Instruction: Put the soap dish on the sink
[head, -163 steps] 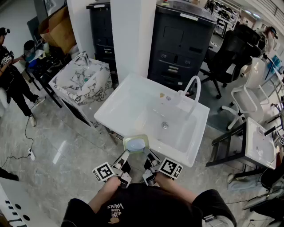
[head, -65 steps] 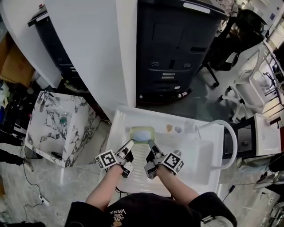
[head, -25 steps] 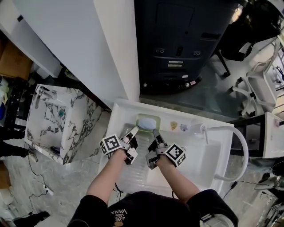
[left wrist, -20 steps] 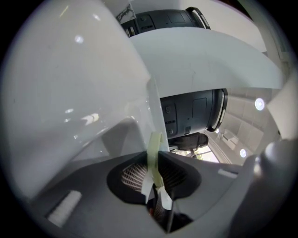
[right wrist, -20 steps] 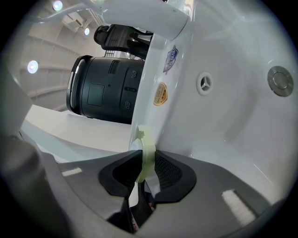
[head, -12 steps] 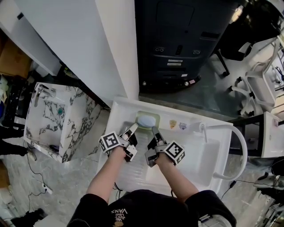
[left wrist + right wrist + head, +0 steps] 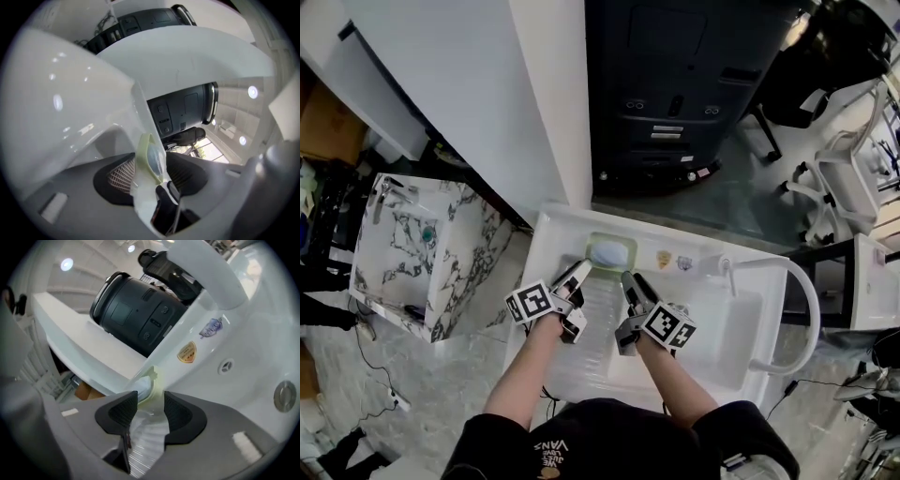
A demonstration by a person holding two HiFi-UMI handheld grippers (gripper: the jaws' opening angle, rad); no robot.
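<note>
While both grippers hover over the ribbed drainer (image 7: 598,319) of the white sink (image 7: 562,230), we find the soap dish (image 7: 592,253) set down on the sink's rear ledge, toward its left end. It is pale green and sits level, with a pale blue soap bar (image 7: 610,252) in it. Two small stickers (image 7: 674,261) lie on the same ledge just to its right, and the white arched faucet (image 7: 814,309) stands well apart at the far right.

The left gripper (image 7: 578,274) points at the dish's near left corner. Its fingers (image 7: 119,176) have just been opening and now stand wide apart. We see the dish in the gap ahead of them, but neither pad presses on it.

The right gripper (image 7: 630,281) points at the near right corner. Its fingers (image 7: 119,413) have likewise just been opening and stand apart with nothing gripped. The dish lies just beyond their tips.
</note>
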